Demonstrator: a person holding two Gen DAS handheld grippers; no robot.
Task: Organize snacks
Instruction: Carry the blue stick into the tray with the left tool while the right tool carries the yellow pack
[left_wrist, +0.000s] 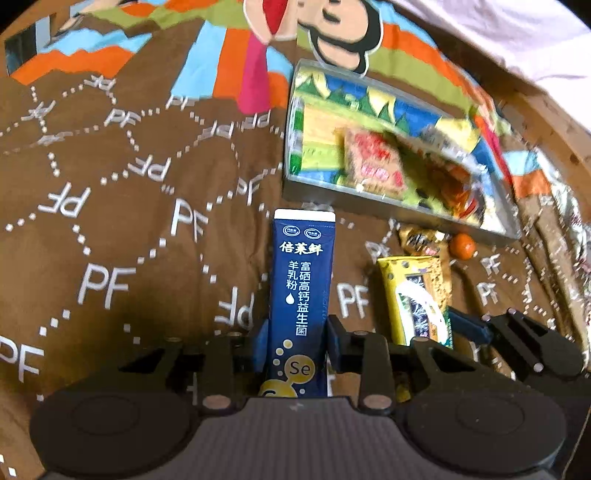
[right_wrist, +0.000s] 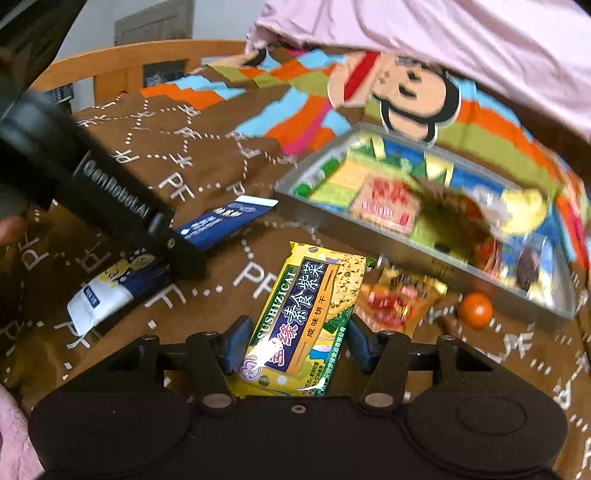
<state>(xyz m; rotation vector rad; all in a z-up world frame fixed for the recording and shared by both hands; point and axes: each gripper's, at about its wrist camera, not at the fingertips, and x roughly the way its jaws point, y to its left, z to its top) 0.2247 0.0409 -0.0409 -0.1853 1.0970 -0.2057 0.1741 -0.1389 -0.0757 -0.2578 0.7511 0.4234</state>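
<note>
1. The blue sachet (left_wrist: 301, 295) is clamped between the narrowed jaws of the left tool (left_wrist: 295, 343), its long axis running straight ahead toward the grey tray (left_wrist: 369, 195).
2. The yellow cracker pack (right_wrist: 299, 325) is held between the half-spread jaws of the right tool (right_wrist: 295, 350), its long axis also aimed at the tray, up and to the right.
3. The tray, already crowded with snacks, is nearer the right tool.
4. A gold wrapper (right_wrist: 399, 299) and a small orange (right_wrist: 475, 309) are left on the bed (right_wrist: 192, 155) just before the tray's near wall, in the right tool's way.
</note>
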